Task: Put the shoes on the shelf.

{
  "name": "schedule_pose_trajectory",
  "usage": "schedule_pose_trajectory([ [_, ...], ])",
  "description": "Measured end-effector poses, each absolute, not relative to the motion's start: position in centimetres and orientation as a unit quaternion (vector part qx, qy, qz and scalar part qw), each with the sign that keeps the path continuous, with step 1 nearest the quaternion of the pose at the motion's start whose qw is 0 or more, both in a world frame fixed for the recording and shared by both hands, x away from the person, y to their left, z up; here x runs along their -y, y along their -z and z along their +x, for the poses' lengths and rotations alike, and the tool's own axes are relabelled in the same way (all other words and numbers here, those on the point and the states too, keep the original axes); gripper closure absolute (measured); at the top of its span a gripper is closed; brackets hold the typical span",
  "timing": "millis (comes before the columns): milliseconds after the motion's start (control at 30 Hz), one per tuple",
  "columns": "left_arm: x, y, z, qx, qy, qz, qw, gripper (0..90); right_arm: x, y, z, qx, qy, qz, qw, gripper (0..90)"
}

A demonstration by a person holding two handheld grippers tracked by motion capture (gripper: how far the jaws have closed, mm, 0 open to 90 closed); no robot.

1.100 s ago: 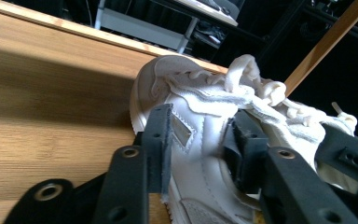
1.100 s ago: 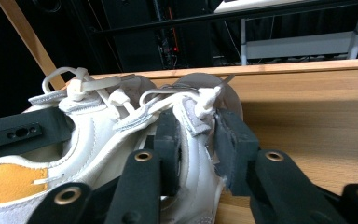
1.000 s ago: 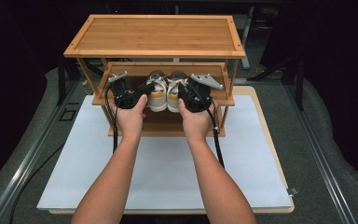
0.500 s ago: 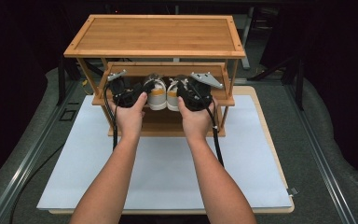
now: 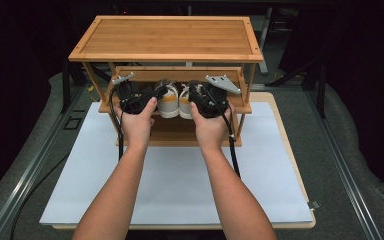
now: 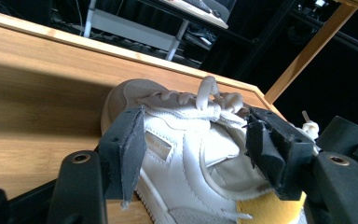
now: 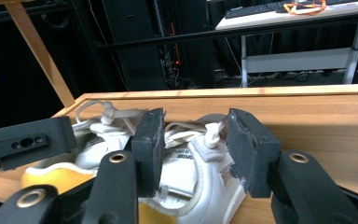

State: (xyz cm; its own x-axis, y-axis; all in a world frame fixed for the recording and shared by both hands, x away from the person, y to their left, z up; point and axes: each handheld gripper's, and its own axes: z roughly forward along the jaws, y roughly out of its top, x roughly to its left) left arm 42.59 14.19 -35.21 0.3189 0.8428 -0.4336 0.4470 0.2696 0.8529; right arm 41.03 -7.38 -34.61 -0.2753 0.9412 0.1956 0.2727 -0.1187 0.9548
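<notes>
You get even overhead light on the wooden shoe rack (image 5: 165, 37) and the white mat (image 5: 180, 175), while the room around falls to near black. The middle shelf sits in the top board's shadow. The high view looks soft; close gripper views blur slightly at the near jaws.

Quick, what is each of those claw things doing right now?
Left gripper: open, jaws just opening around the left sneaker.
Right gripper: open, jaws just opening around the right sneaker.
</notes>
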Motion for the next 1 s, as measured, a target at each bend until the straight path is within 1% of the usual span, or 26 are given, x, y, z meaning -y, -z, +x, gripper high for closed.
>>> schedule_pose_trajectory([
  [200,-13.8,34.7,41.2,-0.541,-0.174,0.587,0.577,32.6,7.3,34.4,39.8,-0.585,-0.552,0.507,0.308,54.5],
  [400,-13.0,34.8,39.7,-0.528,-0.182,0.605,0.568,28.2,6.9,34.5,38.2,-0.589,-0.561,0.493,0.310,50.4],
  [633,-12.3,35.4,38.2,-0.515,-0.192,0.618,0.562,26.9,6.3,34.7,36.2,-0.595,-0.569,0.477,0.308,45.1],
  [700,-12.0,36.0,38.2,-0.518,-0.190,0.617,0.561,27.0,5.9,35.0,35.9,-0.601,-0.565,0.475,0.308,43.2],
  [833,-12.0,37.0,38.5,-0.525,-0.196,0.610,0.560,26.6,5.4,35.8,35.8,-0.606,-0.553,0.476,0.317,42.4],
  [1000,-12.0,37.5,39.1,-0.529,-0.200,0.609,0.556,26.7,5.8,37.0,36.7,-0.604,-0.541,0.494,0.315,41.0],
])
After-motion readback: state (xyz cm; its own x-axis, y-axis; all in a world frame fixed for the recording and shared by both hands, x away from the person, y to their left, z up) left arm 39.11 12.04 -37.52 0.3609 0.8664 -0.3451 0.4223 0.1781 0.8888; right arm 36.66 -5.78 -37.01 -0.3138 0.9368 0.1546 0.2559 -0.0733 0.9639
